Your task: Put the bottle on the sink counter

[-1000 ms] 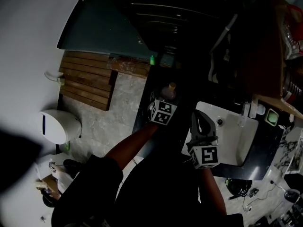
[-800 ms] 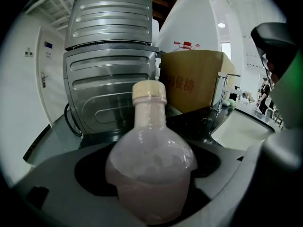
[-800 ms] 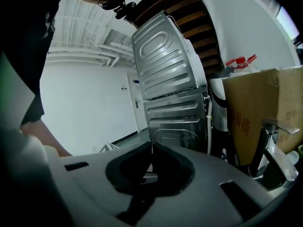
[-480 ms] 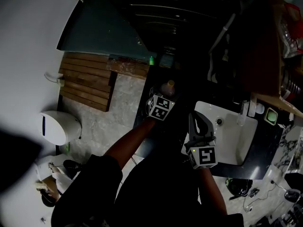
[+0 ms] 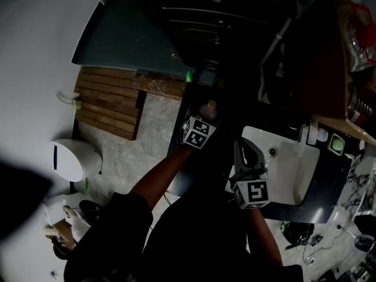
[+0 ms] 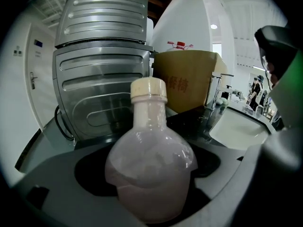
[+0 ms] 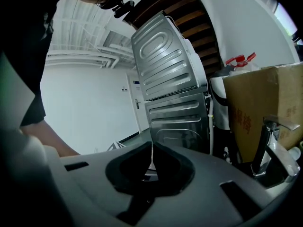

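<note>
Placement seems close: the bottle (image 6: 149,174) is pinched by its round body between the jaws of the left gripper (image 5: 205,117), over the dark sink counter (image 5: 189,107) beside the white basin (image 5: 288,175). Whether it already rests there cannot be told, and release is left to be done. The jaws of the right gripper (image 5: 245,148) are pressed together on nothing.

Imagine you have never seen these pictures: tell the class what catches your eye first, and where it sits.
A round-bellied bottle of pale pink liquid with a cream cap fills the left gripper view, clamped in the left gripper. Behind it stands a ribbed metal appliance. In the head view, the white sink glows beside the shut, empty right gripper.
</note>
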A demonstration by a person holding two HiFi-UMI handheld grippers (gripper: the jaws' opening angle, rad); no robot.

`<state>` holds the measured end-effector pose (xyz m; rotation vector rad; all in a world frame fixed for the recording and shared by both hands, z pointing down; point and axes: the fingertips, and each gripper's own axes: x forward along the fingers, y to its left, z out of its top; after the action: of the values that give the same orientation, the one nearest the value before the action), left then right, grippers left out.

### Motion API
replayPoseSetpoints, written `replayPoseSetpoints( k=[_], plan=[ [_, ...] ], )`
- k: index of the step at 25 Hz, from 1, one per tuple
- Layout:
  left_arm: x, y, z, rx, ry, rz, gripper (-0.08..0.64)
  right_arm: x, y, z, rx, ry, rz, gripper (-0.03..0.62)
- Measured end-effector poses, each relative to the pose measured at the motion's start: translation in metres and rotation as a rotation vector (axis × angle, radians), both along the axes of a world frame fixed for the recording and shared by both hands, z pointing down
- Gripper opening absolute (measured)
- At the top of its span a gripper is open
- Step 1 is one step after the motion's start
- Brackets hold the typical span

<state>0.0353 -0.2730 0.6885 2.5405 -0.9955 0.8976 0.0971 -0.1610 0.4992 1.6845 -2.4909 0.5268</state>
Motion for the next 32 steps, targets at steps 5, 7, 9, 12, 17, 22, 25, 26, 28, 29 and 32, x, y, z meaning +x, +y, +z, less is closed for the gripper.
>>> replayPoseSetpoints(
  k=[5,7,9,12,17,22,25,26,28,29,32],
  plan=[
    [-0.001,0.000,-0.001,0.014,-0.008,0.016,0.400,0.002,0.003,-0.002,0.001,0.001,0.005,0.040],
    [-0.001,0.000,-0.001,0.021,-0.008,0.017,0.400,0.003,0.004,-0.002,-0.003,-0.005,0.007,0.040],
    [-0.001,0.001,-0.001,0.030,-0.010,0.020,0.400,0.004,0.005,-0.002,-0.006,-0.014,0.012,0.040],
    [-0.002,0.001,0.000,0.031,-0.006,0.024,0.400,0.004,0.007,-0.005,0.002,0.001,0.012,0.040],
    [-0.001,0.001,0.000,0.029,0.000,0.029,0.400,0.005,0.010,-0.008,0.010,0.031,0.001,0.040],
    [-0.002,0.002,0.000,0.026,0.000,0.036,0.400,0.002,0.013,-0.006,0.004,0.026,0.001,0.040],
    [-0.002,0.003,0.001,0.028,-0.011,0.044,0.400,-0.001,0.014,-0.008,0.019,0.071,-0.013,0.040],
    [-0.002,0.004,0.001,0.028,-0.016,0.050,0.400,-0.002,0.015,-0.009,0.022,0.089,-0.020,0.040],
    [-0.002,0.006,0.002,0.026,-0.026,0.061,0.400,-0.005,0.017,-0.011,0.029,0.098,-0.028,0.040],
    [-0.002,0.007,0.003,0.024,-0.030,0.066,0.400,-0.006,0.017,-0.012,0.032,0.095,-0.028,0.040],
    [0.000,0.008,0.003,0.022,-0.034,0.077,0.400,-0.003,0.017,-0.014,0.035,0.099,-0.029,0.040]
  ],
)
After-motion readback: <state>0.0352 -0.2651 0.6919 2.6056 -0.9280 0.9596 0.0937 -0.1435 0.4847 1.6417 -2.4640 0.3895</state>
